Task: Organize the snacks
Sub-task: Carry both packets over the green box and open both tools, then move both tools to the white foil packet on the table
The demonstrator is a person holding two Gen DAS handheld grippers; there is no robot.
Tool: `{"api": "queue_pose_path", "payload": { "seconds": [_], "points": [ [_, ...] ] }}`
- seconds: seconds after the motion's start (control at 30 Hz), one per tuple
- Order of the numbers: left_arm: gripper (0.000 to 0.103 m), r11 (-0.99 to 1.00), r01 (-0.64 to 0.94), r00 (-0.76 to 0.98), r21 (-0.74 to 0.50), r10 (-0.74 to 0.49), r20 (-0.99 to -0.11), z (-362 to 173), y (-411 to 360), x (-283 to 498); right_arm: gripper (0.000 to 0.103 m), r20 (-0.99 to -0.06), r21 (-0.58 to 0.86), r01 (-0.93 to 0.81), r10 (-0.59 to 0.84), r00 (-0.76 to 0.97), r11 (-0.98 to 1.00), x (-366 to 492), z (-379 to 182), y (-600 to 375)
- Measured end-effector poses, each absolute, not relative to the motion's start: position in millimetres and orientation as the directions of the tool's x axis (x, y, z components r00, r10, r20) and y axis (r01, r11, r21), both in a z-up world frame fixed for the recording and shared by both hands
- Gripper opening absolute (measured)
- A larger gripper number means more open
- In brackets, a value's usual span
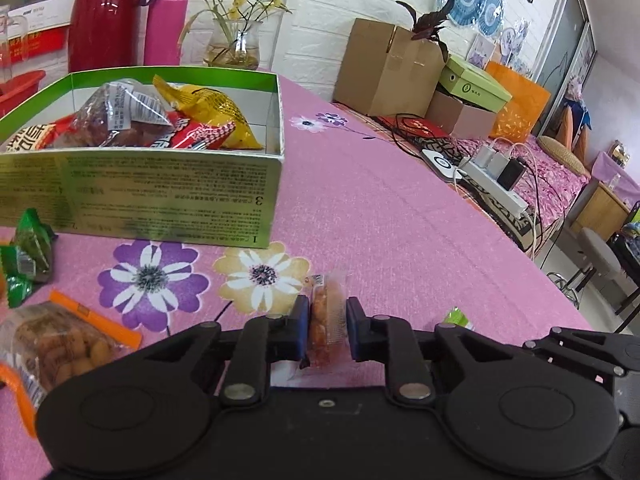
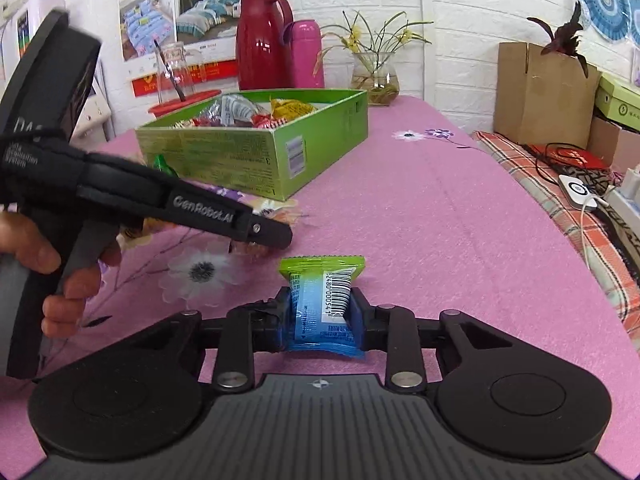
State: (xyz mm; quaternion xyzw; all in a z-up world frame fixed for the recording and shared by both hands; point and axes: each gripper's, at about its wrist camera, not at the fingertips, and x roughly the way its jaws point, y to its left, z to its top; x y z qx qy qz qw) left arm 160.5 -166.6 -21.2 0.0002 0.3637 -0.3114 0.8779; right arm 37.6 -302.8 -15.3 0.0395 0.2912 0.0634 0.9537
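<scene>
The open box [image 1: 160, 188] sits on the tablecloth [image 1: 380, 208], packets piled inside it. Behind the box stand two flasks [image 1: 108, 16] and a vase [image 1: 234, 46]. Nearer than the box, to its left, loose packets [image 1: 60, 344] lie on the cloth (several, overlapping).

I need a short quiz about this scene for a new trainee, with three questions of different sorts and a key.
1. True or false: the left tool is shut on an orange snack.
2. What does the right tool hold? A) a red packet B) a blue-green packet C) nothing
3. Fill in: several snacks already lie inside the green ____ on the pink cloth.

Key: 1 true; 2 B; 3 box
</scene>
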Motion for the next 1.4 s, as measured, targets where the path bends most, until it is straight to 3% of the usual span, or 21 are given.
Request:
{"api": "queue_pose_path", "payload": {
  "seconds": [0.3,0.57,0.97,1.03,1.07,1.1,1.13,1.4],
  "points": [
    [0.024,0.795,0.556,0.606,-0.242,-0.588,-0.536,25,-129,145,0.050,-0.465,0.101,-0.159,0.188,0.865,0.982,44,10,-289],
    [0.024,0.858,0.477,0.738,-0.192,-0.509,-0.443,71,-86,174,0.050,-0.344,0.035,-0.219,0.217,0.914,0.975,89,44,-268],
    [0.025,0.922,0.318,0.789,-0.222,-0.387,-0.477,52,-49,268,0.054,-0.321,0.016,-0.184,0.179,0.930,0.983,189,35,-255],
    [0.035,0.921,0.320,0.776,-0.220,-0.388,-0.497,42,-48,277,0.069,-0.341,0.008,-0.193,0.184,0.922,0.981,198,26,-253],
    [0.065,0.921,0.319,0.772,-0.224,-0.389,-0.503,38,-48,279,0.077,-0.362,0.000,-0.194,0.181,0.915,0.981,200,21,-252],
    [0.101,0.921,0.315,0.773,-0.229,-0.389,-0.502,35,-47,279,0.094,-0.372,-0.004,-0.191,0.176,0.911,0.982,199,18,-251],
    [0.103,0.922,0.312,0.781,-0.230,-0.387,-0.491,32,-46,279,0.103,-0.370,-0.007,-0.192,0.175,0.912,0.981,198,15,-251],
    [0.103,0.929,0.302,0.802,-0.212,-0.368,-0.470,41,-42,263,0.103,-0.348,-0.003,-0.216,0.201,0.916,0.976,183,26,-246]
  ]
}}
